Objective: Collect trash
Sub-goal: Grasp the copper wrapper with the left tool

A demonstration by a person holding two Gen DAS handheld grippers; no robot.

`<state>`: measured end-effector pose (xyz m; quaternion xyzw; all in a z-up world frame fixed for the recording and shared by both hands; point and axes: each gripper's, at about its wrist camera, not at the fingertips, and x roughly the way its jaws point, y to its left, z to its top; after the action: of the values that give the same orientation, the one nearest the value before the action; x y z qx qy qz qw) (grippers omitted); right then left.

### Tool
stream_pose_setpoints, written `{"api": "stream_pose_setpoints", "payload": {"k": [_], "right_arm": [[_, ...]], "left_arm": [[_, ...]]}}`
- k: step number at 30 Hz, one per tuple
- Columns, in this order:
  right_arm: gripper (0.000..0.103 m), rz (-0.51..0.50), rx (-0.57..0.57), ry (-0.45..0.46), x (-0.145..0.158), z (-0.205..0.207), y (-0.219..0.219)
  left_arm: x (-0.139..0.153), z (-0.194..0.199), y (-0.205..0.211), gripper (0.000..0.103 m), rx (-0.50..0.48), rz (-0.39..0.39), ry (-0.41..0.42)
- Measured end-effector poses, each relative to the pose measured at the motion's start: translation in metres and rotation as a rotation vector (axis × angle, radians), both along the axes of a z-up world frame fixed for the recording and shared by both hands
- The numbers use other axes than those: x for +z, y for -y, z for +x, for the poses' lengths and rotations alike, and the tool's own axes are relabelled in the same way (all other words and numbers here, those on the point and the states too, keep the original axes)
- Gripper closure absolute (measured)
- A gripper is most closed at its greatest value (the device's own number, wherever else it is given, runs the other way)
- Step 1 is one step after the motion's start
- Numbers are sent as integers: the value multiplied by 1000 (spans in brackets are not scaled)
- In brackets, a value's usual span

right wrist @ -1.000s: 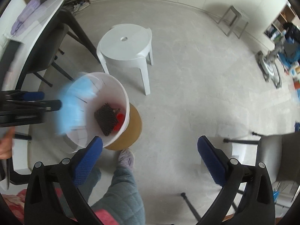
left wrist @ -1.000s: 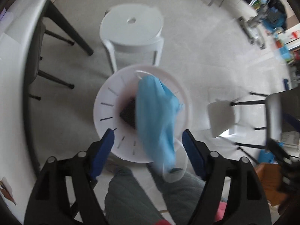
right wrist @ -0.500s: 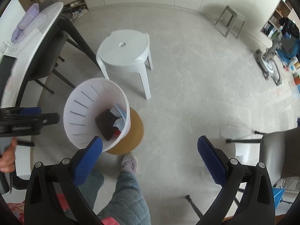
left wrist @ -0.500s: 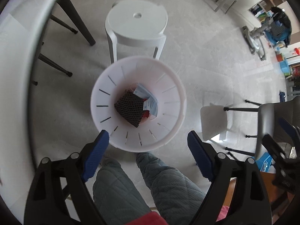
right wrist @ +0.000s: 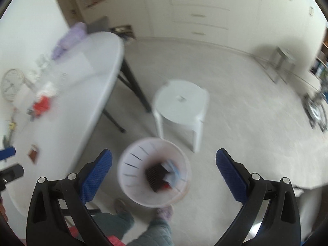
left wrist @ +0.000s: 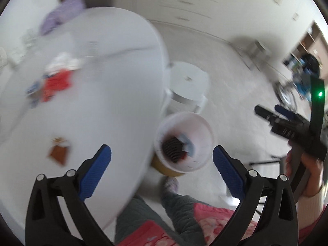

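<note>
While both point steeply down over the bin (left wrist: pixel 185 141), left tool (left wrist: pixel 162 164) is opening empty, right tool (right wrist: pixel 164 168) wide.

Left claw (left wrist: pixel 162 160) opening, empty; right claw (right wrist: pixel 164 164) spread wide, empty.

Bright even daylight, motion blur, fisheye-warped edges

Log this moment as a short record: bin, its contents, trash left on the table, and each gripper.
bin: white slotted bin on the floor beside the white table
bin contents: dark mesh piece, light blue item, something red
trash on table: red wrapper, brown wrapper; blurred
left gripper: jaws opening, nothing between them
right gripper: open, empty
nearby: white stool
</note>
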<state>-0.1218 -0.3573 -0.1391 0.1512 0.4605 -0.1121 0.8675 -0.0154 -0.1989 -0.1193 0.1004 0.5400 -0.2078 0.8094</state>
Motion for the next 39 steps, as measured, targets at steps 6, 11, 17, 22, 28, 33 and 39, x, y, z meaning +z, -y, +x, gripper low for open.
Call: {"api": "stream_pose_setpoints", "payload": {"k": [6,11,17,22,28,33,39], "right_arm": [[3,31,151,81,30,49,-65],[3,36,283,72,32,78,-120],[3,16,365,57,32,93,-171],[3,8,358,34,29,96,-188],[3,10,296,-15,20,94,-194],[3,0,244,-50,16,90,-197],[3,-15,211,-83,15,88,-200]], "left_arm": [[15,9,-102,8,229,41,47],[3,23,-162,8,350,15,44],[-30,52,-189,8,315,29,-13],[-52,60,-188,8,257,36,-57],[-92,79,-175,20,132,129,-70],[-109,87,-170,25,69,133,-91],[-122,90,-169,34,33,109,-127]]}}
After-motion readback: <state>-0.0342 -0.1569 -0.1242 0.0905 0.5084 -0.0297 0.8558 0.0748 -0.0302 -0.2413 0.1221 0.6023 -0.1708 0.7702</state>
